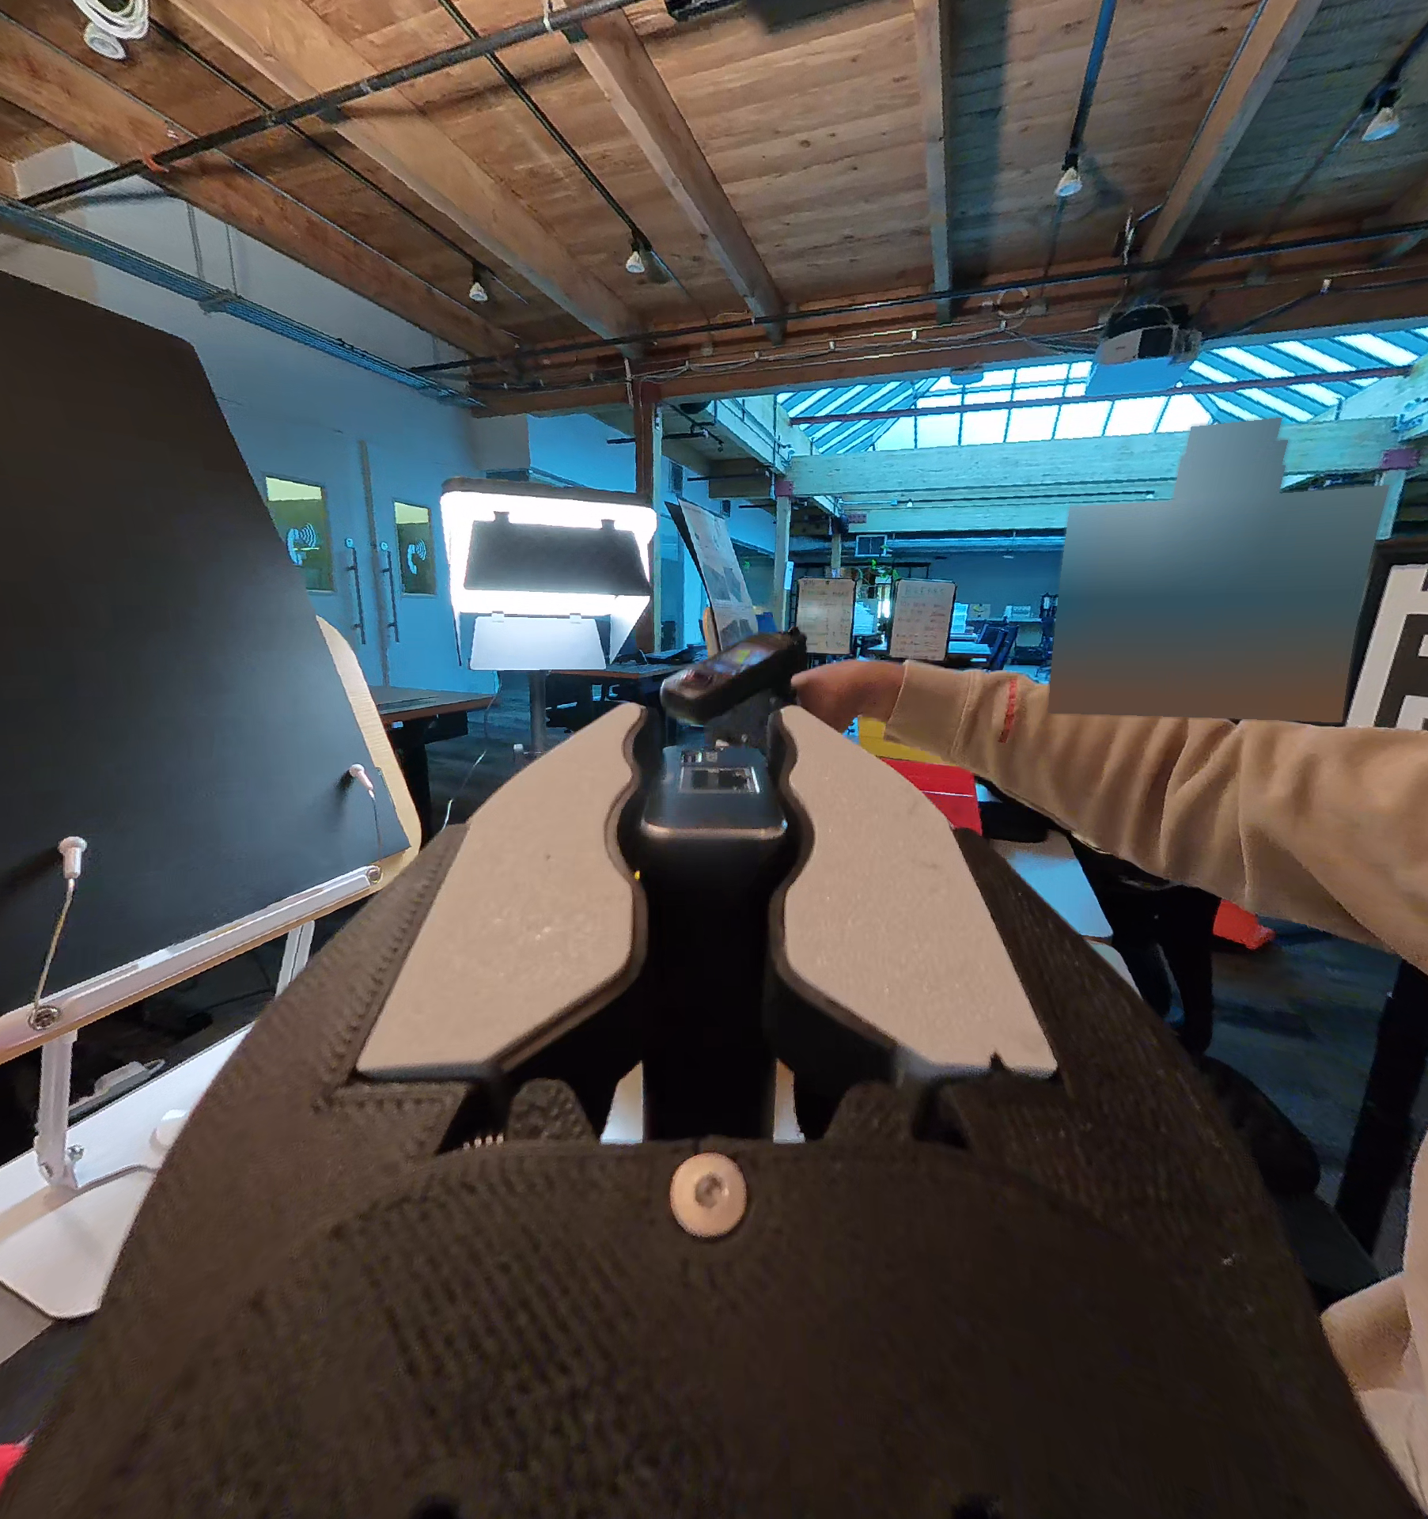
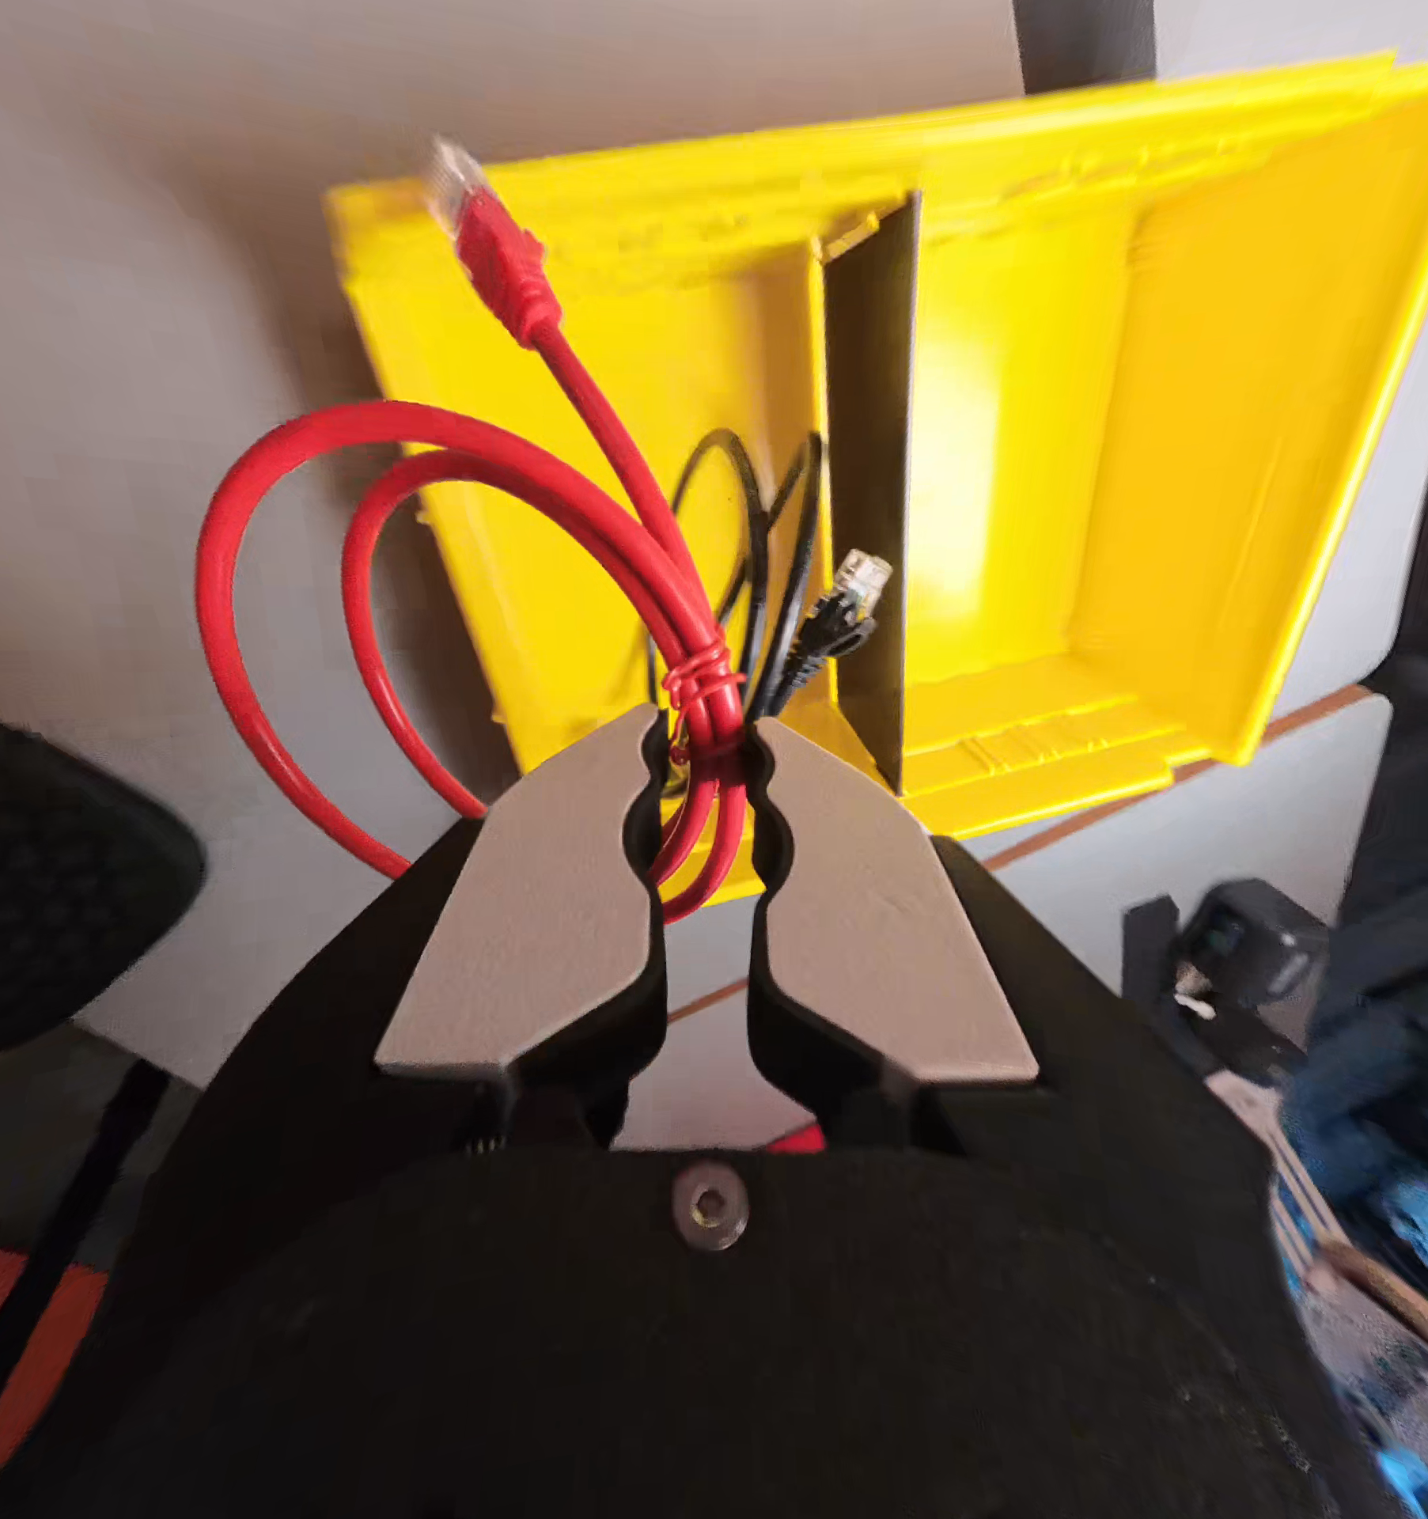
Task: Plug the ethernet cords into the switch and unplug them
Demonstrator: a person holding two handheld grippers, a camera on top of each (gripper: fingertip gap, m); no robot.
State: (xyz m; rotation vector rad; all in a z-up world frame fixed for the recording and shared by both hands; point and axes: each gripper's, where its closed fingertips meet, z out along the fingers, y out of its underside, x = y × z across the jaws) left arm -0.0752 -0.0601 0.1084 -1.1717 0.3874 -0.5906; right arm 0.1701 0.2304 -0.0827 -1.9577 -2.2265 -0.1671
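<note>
In the left wrist view my left gripper (image 1: 710,723) is shut on the dark grey switch (image 1: 714,810) and holds it up in the air, with its port face turned toward me. Beyond it a hand holds the other gripper (image 1: 731,678). In the right wrist view my right gripper (image 2: 706,727) is shut on a coiled red ethernet cord (image 2: 480,460) bound with a red twist tie. Its clear plug (image 2: 455,177) points up. A black ethernet cord (image 2: 784,526) with a clear plug (image 2: 862,575) hangs right beside the red one; I cannot tell whether it is gripped too.
A yellow bin (image 2: 1187,394) with a brown divider (image 2: 871,460) lies on a grey table behind the cords. A black chair (image 2: 44,888) is at the left, dark gear at the right. A black board (image 1: 102,625) and a beige sleeve (image 1: 1187,789) flank the left gripper.
</note>
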